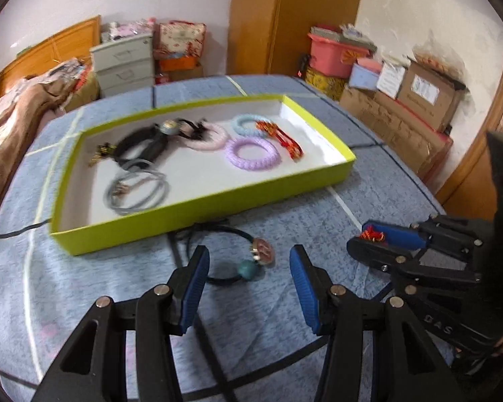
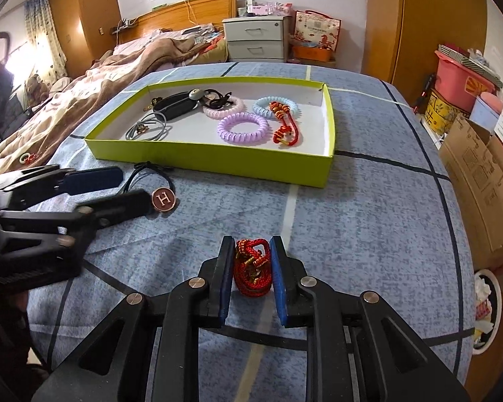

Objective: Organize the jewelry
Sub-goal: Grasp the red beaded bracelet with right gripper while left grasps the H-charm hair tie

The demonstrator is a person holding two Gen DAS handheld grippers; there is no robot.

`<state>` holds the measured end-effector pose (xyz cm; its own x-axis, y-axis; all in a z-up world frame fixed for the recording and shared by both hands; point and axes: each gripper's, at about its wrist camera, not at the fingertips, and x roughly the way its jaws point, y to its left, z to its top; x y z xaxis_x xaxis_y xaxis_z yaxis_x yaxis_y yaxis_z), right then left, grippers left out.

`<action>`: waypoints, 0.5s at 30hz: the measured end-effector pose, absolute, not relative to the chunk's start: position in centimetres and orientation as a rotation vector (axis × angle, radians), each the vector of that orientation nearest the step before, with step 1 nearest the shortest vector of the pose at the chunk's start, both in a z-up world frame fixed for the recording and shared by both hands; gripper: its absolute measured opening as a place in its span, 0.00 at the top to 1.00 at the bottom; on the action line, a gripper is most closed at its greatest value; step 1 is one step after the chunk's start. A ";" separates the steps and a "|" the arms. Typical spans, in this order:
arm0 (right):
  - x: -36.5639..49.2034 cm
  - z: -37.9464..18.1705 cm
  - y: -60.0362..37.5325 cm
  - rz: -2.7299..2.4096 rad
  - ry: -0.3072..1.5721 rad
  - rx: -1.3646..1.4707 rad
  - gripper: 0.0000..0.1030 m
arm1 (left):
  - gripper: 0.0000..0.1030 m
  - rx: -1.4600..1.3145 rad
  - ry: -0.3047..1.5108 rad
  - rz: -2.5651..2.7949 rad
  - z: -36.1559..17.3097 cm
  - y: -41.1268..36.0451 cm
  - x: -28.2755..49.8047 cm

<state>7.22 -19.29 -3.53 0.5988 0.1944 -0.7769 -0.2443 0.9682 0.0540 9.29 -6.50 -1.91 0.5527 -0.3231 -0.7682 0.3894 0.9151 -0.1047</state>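
A lime-green tray on the blue quilt holds coil bracelets, a red cord bracelet, grey cords and black pieces. A black cord bracelet with a round "H" charm and a teal bead lies on the quilt in front of the tray. My left gripper is open, its fingers either side of that bracelet. My right gripper is shut on a red braided cord bracelet just above the quilt.
The quilt-covered surface drops off at right, where cardboard boxes and a pink bin stand. A bed with brown blankets lies at left. A white drawer unit stands behind.
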 end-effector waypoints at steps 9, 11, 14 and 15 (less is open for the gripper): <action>7.1 -3.3 -19.7 0.269 0.883 -0.047 0.79 | 0.50 0.166 0.897 -0.381 -3.0 -7.8 9.7; 7.1 -3.3 -19.8 0.271 0.882 -0.044 0.79 | 0.50 0.179 0.896 -0.383 -3.0 -8.1 9.7; 7.1 -3.3 -19.9 0.274 0.882 -0.038 0.79 | 0.50 0.186 0.894 -0.382 -3.0 -8.3 9.7; 7.1 -3.4 -19.9 0.274 0.883 -0.036 0.79 | 0.52 0.190 0.894 -0.386 -2.9 -8.3 9.7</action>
